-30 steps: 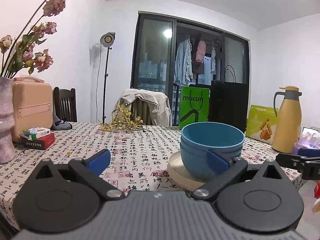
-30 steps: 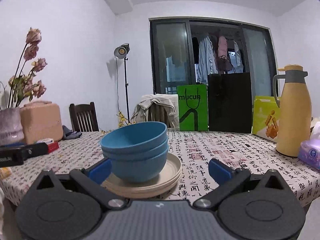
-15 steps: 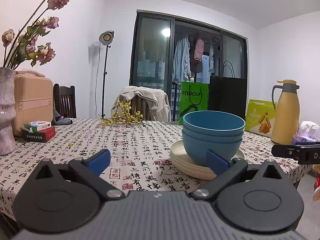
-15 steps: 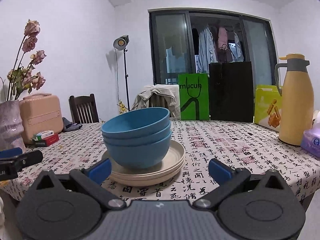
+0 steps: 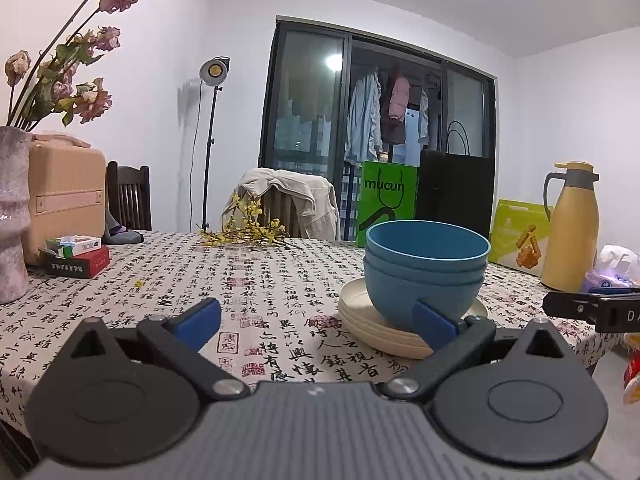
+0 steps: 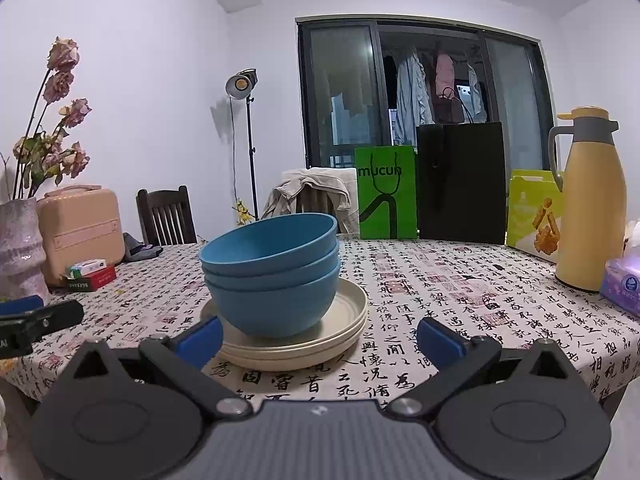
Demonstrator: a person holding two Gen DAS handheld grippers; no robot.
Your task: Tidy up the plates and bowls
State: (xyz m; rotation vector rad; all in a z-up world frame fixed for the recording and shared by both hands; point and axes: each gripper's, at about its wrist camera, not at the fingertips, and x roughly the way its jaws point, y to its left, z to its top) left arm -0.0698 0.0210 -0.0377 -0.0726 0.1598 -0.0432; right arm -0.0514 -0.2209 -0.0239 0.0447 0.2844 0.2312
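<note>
Calligraphy-print cloth covers the dining table (image 5: 256,300), where a stack of blue bowls (image 6: 272,276) sits nested on a stack of cream plates (image 6: 320,340) near the front edge. From my remote seat, I see both tools held off the table on the near side: my left gripper (image 5: 316,322) has its jaws wide apart with nothing between them, and the bowls lie ahead and to its right. My right gripper (image 6: 318,334) is likewise spread and empty, with the plates just ahead and to its left. Bare cloth lies open to the left of the stack as far as the small boxes (image 5: 76,258) and the grey vase (image 5: 14,216) of dried flowers. To the right, open cloth runs to the yellow flask (image 6: 588,216) and tissue pack (image 6: 622,284) at the far corner. Behind stand a green bag (image 6: 386,192), a black bag (image 6: 460,182) and a chair draped with a jacket (image 5: 288,204). Compared with a second ago, both cameras sit farther back from the stack, which stands where it did, and each gripper's tip now shows at the edge of the other's view.
</note>
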